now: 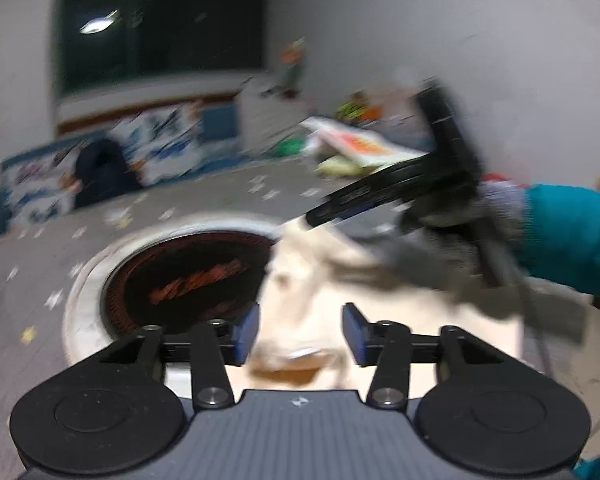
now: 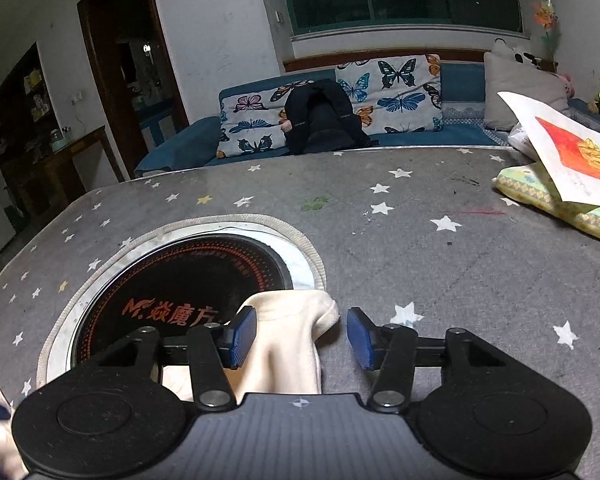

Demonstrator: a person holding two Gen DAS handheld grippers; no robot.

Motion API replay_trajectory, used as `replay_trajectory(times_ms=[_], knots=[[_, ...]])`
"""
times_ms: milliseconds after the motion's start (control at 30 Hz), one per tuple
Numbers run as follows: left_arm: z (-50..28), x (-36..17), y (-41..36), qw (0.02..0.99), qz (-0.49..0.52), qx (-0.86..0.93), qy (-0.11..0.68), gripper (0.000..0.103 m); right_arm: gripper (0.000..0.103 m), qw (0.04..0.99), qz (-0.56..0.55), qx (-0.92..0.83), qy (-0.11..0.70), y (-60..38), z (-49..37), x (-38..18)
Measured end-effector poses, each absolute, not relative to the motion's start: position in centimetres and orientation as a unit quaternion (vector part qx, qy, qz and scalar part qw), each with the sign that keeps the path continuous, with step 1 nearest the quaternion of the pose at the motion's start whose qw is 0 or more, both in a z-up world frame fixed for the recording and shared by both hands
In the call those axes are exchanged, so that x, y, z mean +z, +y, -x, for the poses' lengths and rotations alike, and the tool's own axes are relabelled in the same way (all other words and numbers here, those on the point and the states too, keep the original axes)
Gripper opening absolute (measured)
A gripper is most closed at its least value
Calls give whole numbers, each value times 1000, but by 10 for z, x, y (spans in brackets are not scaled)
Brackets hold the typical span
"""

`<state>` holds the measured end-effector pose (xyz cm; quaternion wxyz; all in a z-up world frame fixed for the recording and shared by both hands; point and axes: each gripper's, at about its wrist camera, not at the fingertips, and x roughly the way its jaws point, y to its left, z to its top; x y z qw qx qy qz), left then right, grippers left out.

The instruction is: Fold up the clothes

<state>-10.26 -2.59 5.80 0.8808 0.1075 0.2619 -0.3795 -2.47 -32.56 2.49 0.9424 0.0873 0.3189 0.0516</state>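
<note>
Lying across the star-printed grey table cover (image 2: 440, 248), the cream garment (image 2: 288, 344) overlaps the near edge of the round black cooktop (image 2: 188, 280) let into the table. Left to right in the left wrist view: the cooktop (image 1: 188, 280), then the left gripper (image 1: 299, 330) with its blue pads apart and nothing clamped, the cream garment (image 1: 320, 304) bunched just beyond them, then the right gripper (image 1: 404, 188) seen from outside, held by a gloved hand (image 1: 460, 240) in a teal sleeve (image 1: 572, 236). In the right wrist view the right gripper (image 2: 302, 334) likewise stands with pads spread, a rounded cuff-like end of the garment lying between them, unpinched. The cloth reads as light, soft and limp, likely a fleecy knit: it should drape and bunch rather than hold a crease, so hold is best taken at a hem, cuff or seam. Motion blur smears the left view. The garment's full outline, kind and fold state are cut off by both gripper bodies
</note>
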Motion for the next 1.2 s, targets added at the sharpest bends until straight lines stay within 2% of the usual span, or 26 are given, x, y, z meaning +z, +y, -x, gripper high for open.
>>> replay_trajectory(times_ms=[100, 200, 233, 267, 333, 567, 700, 733, 800, 833, 867, 933, 1033, 1100, 1167, 1200], knots=[[93, 50, -28, 883, -94, -348, 300, 52, 55, 943, -89, 52, 317, -326, 25, 24], [87, 47, -31, 879, -68, -345, 322, 46, 55, 944, -86, 51, 314, -326, 27, 25], [87, 46, -32, 877, -65, -348, 324, 34, 55, 944, -85, 50, 314, -327, 27, 25], [86, 46, -35, 876, -68, -352, 323, 16, 55, 944, -85, 49, 314, -327, 27, 25], [82, 46, -36, 873, -66, -359, 323, 3, 55, 944, -84, 49, 316, -328, 27, 25], [35, 78, -11, 935, -85, -254, 233, 0, 55, 944, -75, 52, 318, -327, 26, 25], [24, 86, 6, 919, -28, -285, 270, 3, 56, 943, -79, 52, 318, -328, 24, 24], [26, 86, 8, 912, -18, -301, 276, 7, 56, 943, -81, 52, 318, -328, 24, 24], [44, 77, -1, 901, -38, -319, 293, 26, 56, 942, -84, 51, 321, -330, 22, 21], [54, 72, -5, 894, -50, -328, 301, 46, 56, 941, -86, 50, 323, -330, 21, 20], [59, 69, -8, 892, -47, -327, 310, 54, 56, 941, -88, 49, 324, -331, 19, 19], [68, 62, -12, 886, -38, -323, 329, 54, 56, 939, -94, 49, 327, -332, 18, 18], [82, 53, -19, 878, -25, -318, 357, 63, 56, 939, -93, 50, 327, -331, 18, 18], [87, 48, -25, 873, -17, -312, 373, 65, 56, 939, -93, 50, 326, -330, 18, 18], [86, 44, -30, 870, -13, -308, 386, 58, 56, 940, -94, 51, 325, -329, 18, 18], [84, 41, -32, 867, -12, -308, 392, 51, 56, 940, -93, 52, 324, -328, 18, 19]])
